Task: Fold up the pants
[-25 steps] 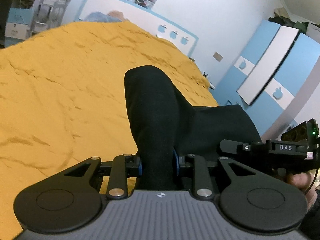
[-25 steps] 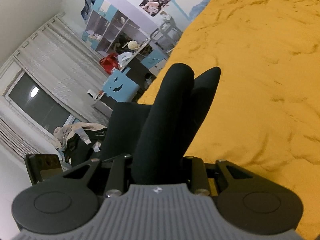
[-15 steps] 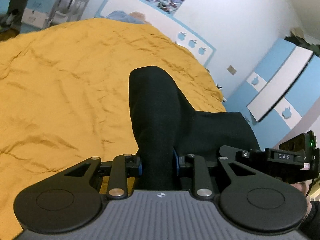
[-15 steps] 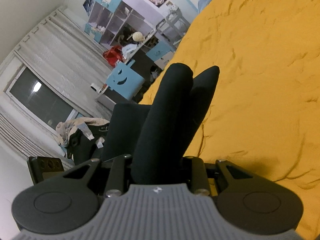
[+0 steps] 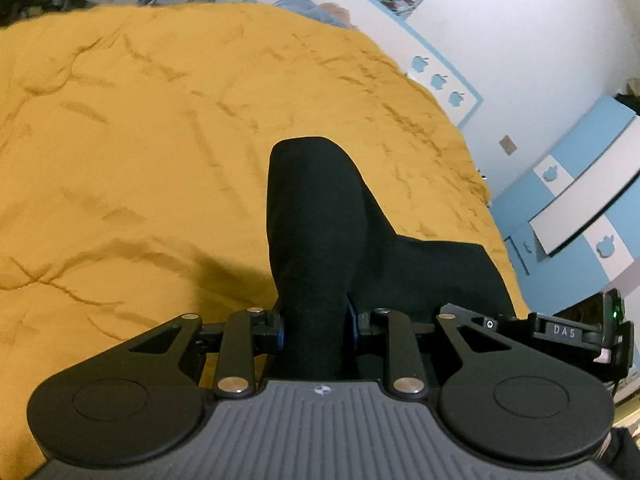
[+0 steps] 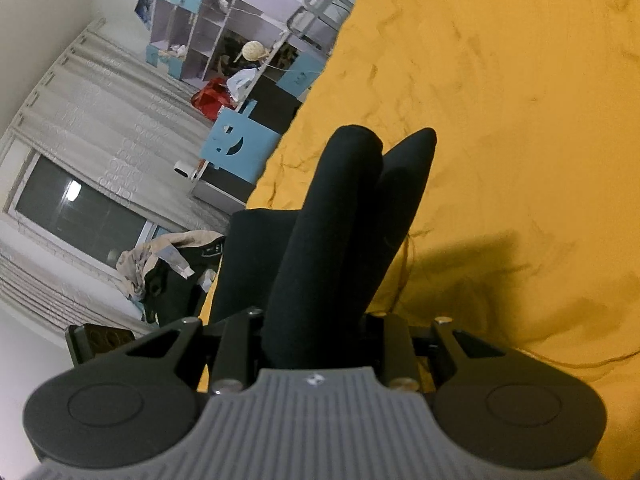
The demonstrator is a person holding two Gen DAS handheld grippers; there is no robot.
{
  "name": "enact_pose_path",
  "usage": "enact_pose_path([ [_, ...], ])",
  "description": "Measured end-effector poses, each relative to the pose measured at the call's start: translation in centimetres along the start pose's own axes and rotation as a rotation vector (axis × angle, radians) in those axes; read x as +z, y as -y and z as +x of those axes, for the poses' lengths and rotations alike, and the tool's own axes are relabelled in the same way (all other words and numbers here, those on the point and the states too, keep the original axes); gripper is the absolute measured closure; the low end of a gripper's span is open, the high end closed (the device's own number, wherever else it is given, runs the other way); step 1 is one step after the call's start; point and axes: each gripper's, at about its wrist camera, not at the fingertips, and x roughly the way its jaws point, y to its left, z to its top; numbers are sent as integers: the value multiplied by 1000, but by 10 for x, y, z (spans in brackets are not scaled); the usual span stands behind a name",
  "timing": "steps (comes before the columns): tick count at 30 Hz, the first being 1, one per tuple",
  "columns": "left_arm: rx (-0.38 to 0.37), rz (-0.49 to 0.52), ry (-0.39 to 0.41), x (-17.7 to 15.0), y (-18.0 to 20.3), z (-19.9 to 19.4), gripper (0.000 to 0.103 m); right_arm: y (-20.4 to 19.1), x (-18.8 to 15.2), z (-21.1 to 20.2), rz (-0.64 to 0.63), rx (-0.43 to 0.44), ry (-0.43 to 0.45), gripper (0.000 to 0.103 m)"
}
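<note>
Gripping the black pants [image 5: 316, 216] between its blue pads, my left gripper [image 5: 315, 326] was clamped on a thick bunched fold that stood up past the jaws. My right gripper [image 6: 316, 332] was likewise clamped on the pants [image 6: 332, 216], with two rolled folds rising side by side from between its fingers. In both wrist views the garment hung above the yellow bedspread [image 5: 140, 140], a flat black panel of it stretching between the two tools toward the bed's edge. Beyond the bed, the open shelf unit [image 6: 200, 40] held small items too blurred to identify; a red bag [image 6: 210, 98] and a pale round object sat on the desk surface beside it. The blue-and-white wardrobe [image 5: 580, 200] showed its doors closed, contents hidden.
</note>
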Motion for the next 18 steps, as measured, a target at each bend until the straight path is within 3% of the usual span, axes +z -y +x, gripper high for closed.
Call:
enact_pose_path([
  [7,94,-17,-75,-6,-26,32,73,36,-8,38,48,-32,-38,81],
  [10,137,-30,-106,-11,-35,45,64,52,-11,52,47,-82,-61,75],
  [11,141,-39,-111,-12,-38,46,61,56,-13,53,46,-99,-64,69],
  [14,133,-60,-111,-14,-43,41,55,67,-18,50,11,-156,-81,66],
  [18,187,-38,-109,-15,-42,33,47,80,-36,23,-16,-176,-72,64],
])
